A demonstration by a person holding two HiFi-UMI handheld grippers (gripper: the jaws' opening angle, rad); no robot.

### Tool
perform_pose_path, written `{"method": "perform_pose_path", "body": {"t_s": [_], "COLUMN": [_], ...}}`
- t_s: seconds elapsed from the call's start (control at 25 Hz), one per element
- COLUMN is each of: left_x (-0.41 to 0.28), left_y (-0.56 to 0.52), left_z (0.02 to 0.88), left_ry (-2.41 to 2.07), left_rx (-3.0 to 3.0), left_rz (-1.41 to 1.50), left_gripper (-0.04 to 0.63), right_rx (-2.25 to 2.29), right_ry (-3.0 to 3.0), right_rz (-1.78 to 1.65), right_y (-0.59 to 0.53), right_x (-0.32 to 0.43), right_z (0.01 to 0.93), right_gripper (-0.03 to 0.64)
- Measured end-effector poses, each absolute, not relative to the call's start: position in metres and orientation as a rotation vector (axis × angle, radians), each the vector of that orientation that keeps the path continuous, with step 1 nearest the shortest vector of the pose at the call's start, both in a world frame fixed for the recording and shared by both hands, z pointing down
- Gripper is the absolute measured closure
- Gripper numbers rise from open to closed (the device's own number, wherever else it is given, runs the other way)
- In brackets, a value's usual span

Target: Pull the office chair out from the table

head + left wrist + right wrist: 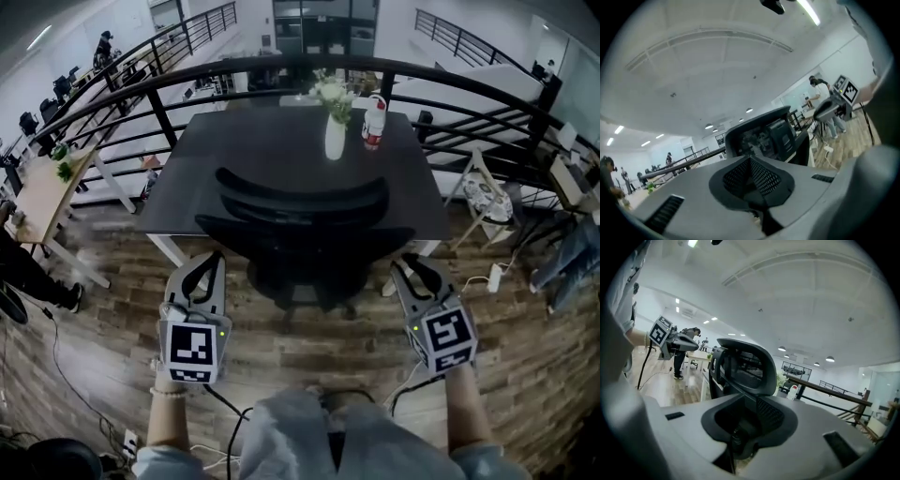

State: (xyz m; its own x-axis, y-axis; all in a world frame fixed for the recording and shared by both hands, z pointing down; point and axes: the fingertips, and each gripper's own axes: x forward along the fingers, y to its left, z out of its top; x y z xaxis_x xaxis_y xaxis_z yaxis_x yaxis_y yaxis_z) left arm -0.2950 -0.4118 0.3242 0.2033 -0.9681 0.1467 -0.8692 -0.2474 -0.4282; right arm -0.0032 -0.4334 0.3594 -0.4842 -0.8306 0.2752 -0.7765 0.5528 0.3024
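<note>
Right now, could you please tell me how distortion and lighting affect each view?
Head view: fisheye bows the black railing, and the office chair merges darkly with the table. Left gripper view: ceiling light glares. Right gripper view: black circular vignette.

The back of the chair (302, 202) covers the near edge of the table (253, 141), and we lose the chair's base in shadow under its seat. The label on the bottle (375, 125) is too small for us to read. The left edge cuts off a person (23, 267).
</note>
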Motion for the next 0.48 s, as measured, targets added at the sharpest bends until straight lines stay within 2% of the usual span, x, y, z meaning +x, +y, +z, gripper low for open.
{"method": "perform_pose_path", "body": {"t_s": [0.08,0.32,0.48], "left_x": [-0.301,-0.318,-0.327], "left_y": [-0.426,-0.454,-0.471], "left_z": [0.334,0.363,0.377], "left_ry": [1.677,1.508,1.397], "left_rx": [-2.195,-2.133,-2.05], "left_rz": [-0.658,-0.856,-0.99], "left_gripper": [0.57,0.454,0.431], "right_rx": [1.269,1.135,1.008], "right_ry": [-2.366,-2.195,-2.09], "right_rz": [-0.247,-0.46,-0.553], "right_y": [-0.442,-0.466,-0.483], "right_x": [-0.005,-0.004,-0.004], "right_z": [0.361,0.377,0.389], "right_gripper": [0.498,0.44,0.403]}}
